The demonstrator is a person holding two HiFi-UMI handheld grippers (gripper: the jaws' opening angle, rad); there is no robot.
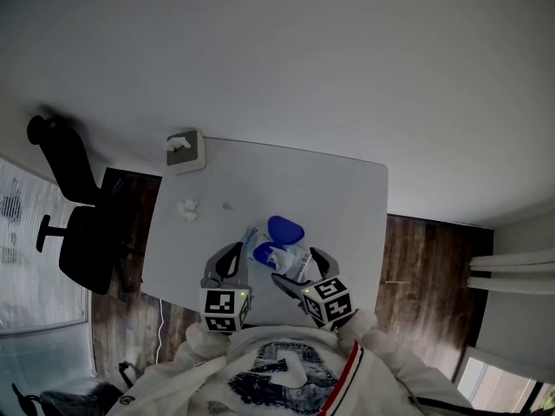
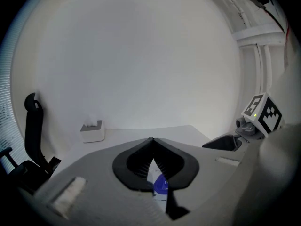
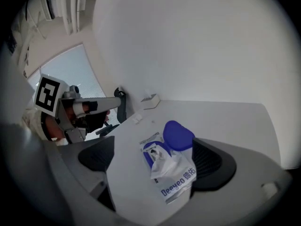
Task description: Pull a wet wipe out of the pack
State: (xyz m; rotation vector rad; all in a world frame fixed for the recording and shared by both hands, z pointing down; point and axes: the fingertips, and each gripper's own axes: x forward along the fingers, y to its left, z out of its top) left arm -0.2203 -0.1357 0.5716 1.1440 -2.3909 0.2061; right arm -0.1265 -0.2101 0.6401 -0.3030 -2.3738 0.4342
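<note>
On the white desk [image 1: 347, 198], whose left side has a black office chair [image 1: 74, 224] just off it, both tools work at the near edge in front of the person. Of the two, the right tool [image 3: 155, 159] stands wide apart and grips nothing: the wet wipe pack [image 3: 178, 185] lies flat on the desk between its two jaws, close against the right-hand pad, with bare desk showing between it and the left-hand one. The left tool [image 2: 151, 140] is closed to its tips, and a thin white end of the pack shows pinched between its pads; in the head view it sits at the pack's left end. A small grey box [image 1: 184, 150] stands at the desk's far left corner, well apart from both tools. At the pack's far end the blue lid [image 3: 178, 134] is flipped open. A crumpled white wipe [image 3: 162, 166] sticks up out of the opening just in front of it. Small white scraps [image 1: 187, 208] lie between the box and the left tool.
</note>
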